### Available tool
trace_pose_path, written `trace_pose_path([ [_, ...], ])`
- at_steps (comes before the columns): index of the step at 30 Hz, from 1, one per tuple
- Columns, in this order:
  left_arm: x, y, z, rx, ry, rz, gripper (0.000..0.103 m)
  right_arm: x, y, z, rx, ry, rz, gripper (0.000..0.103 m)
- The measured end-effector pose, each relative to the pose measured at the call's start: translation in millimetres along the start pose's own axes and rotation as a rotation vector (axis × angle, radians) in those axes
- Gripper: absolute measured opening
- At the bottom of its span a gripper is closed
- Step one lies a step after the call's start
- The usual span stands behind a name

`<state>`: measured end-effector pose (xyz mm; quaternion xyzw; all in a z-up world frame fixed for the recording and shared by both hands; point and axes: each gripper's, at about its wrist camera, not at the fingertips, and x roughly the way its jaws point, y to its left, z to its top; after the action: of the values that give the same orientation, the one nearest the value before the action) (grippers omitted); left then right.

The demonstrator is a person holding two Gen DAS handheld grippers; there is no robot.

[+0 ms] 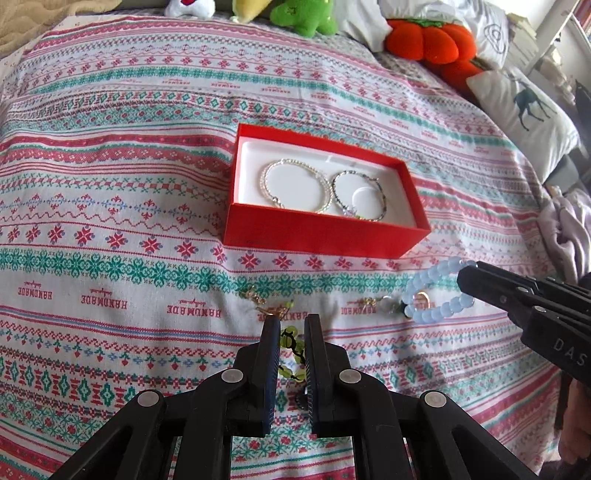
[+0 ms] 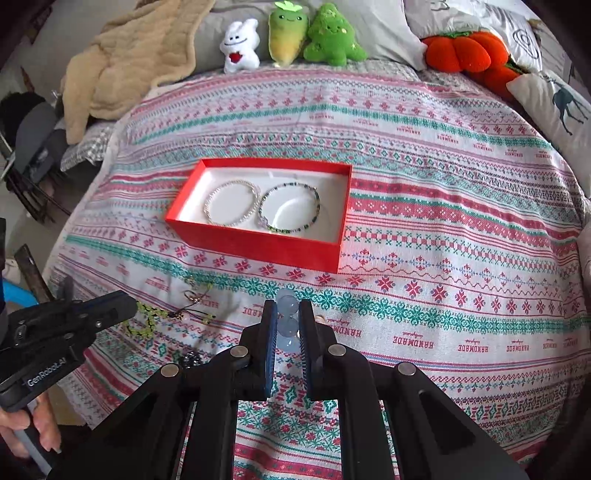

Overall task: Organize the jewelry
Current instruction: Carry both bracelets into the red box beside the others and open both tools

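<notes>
With the left gripper (image 1: 290, 332) pinching the green bracelet (image 1: 291, 350) and the right gripper (image 2: 288, 317) pinching the blue bracelet (image 1: 439, 291), either may slip before reaching the red box (image 1: 325, 232).

We see a home bedroom: a patterned bedspread (image 2: 443, 229), pillows (image 1: 524, 110) and plush toys (image 2: 288, 33) along its far edge.

One red box (image 2: 258, 245) at 12 o'clock, two beaded bracelets (image 2: 231, 203) inside. One pale blue bead bracelet (image 1: 436, 291) at 3 o'clock, one green bead bracelet (image 1: 291, 345) at 6. Two black grippers (image 1: 291, 325). Three small plush toys (image 2: 240, 46) along 12, one orange pumpkin plush (image 2: 465, 51) at 1.
</notes>
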<state>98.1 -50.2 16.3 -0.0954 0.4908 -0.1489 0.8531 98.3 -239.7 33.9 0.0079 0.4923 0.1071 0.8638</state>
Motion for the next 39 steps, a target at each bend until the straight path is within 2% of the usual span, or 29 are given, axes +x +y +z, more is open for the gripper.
trace_pose_path([
  [7,-17.2,-7.7,17.2,-0.006,-0.069,-0.028,0.007,-29.5,-4.0,12.6,0.035,-0.074,0.038,0.012],
  [16,-16.9,-24.2,44.0,-0.023,-0.132,-0.072,0.007,-36.1,-17.1,28.8,0.112,-0.128,0.068,0.012],
  [21,-11.4,-42.7,63.4,-0.003,-0.178,-0.12,0.007,-31.5,-23.2,38.9,0.155,-0.143,0.097,0.012],
  [24,-4.4,-51.5,73.2,-0.002,-0.199,-0.174,0.007,-26.2,-26.3,45.1,0.175,-0.154,0.104,0.012],
  [28,14.2,-50.7,84.0,-0.013,-0.195,-0.219,0.007,-20.4,-30.1,52.6,0.196,-0.169,0.108,0.012],
  [33,46.3,-34.6,87.9,-0.009,-0.159,-0.164,0.007,-13.7,-32.6,59.2,0.208,-0.18,0.097,0.012],
  [36,62.5,-18.3,88.3,-0.053,-0.141,-0.154,0.007,-8.1,-31.7,63.8,0.2,-0.177,0.091,0.012],
  [39,75.6,-8.5,86.8,-0.059,-0.121,-0.102,0.007,-1.2,-27.5,67.8,0.184,-0.173,0.085,0.012],
])
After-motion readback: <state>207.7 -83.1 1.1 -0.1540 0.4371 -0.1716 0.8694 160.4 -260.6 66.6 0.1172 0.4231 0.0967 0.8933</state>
